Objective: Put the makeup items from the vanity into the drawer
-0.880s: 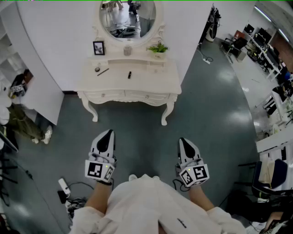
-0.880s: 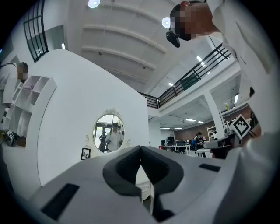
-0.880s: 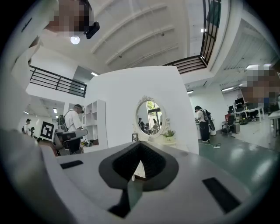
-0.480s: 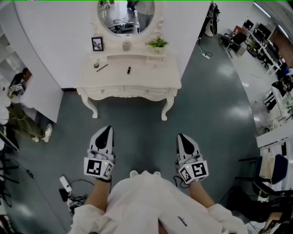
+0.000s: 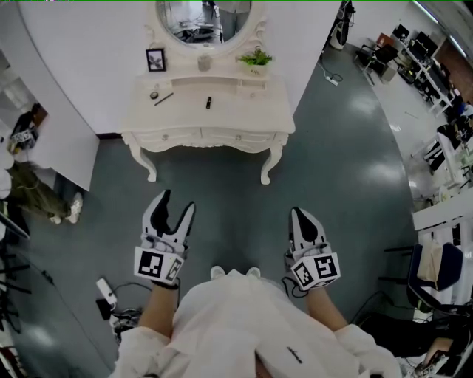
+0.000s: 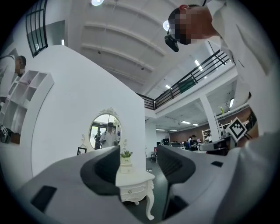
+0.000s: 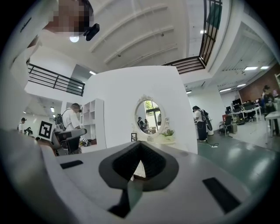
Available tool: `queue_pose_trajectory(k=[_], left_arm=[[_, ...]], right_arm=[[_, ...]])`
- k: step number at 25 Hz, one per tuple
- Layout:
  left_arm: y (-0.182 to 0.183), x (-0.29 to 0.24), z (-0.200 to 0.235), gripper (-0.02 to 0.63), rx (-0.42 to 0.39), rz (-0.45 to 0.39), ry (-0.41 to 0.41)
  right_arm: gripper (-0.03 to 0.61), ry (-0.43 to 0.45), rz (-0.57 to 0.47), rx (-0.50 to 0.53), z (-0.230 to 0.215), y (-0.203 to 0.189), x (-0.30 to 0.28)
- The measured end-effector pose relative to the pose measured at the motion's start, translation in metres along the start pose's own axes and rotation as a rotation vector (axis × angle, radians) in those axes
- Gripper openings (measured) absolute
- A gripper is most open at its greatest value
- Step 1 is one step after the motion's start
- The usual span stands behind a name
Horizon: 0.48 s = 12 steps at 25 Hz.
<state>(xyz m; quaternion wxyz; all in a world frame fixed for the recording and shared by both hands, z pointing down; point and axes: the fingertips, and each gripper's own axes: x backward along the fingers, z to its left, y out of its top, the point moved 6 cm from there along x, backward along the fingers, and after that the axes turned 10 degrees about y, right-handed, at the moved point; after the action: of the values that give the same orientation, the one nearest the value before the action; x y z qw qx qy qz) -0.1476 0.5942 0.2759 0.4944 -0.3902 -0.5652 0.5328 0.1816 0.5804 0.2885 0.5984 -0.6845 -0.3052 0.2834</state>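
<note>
Left hand-held gripper [image 5: 177, 204]: jaws now spread apart, were together half second ago; nothing between them. White vanity counter [image 5: 244, 122] sits higher in head view than before, against wall, well apart from both grippers; drawers [image 5: 179, 136] shut. Oval mirror [image 5: 203, 16] above it. Right hand-held gripper [image 5: 300, 215] clenched, empty. Potted plant [image 5: 256, 59] and picture frame [image 5: 156, 59] on rear ledge. Makeup items on countertop: black tube [image 5: 208, 102] at middle, thin pencil [image 5: 165, 97] and round compact [image 5: 154, 94] at left.

The right hand-held gripper [image 7: 139, 148] has its jaws together, empty, pointing at the mirrored vanity [image 7: 162, 139].
</note>
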Motion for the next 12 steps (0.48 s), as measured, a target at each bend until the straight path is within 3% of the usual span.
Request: queue_pose_trajectory(k=[2,12], left_arm=[[-0.002,0.001,0.003,0.304,0.009,0.001,-0.015],[-0.026,0.002,0.042,0.342,0.010,0.027,0.035]], right_arm=[[0.016,-0.004,0.003,0.004,0.005,-0.001,-0.005],[0.015,0.024,0.052,0.049,0.024,-0.015,-0.041]])
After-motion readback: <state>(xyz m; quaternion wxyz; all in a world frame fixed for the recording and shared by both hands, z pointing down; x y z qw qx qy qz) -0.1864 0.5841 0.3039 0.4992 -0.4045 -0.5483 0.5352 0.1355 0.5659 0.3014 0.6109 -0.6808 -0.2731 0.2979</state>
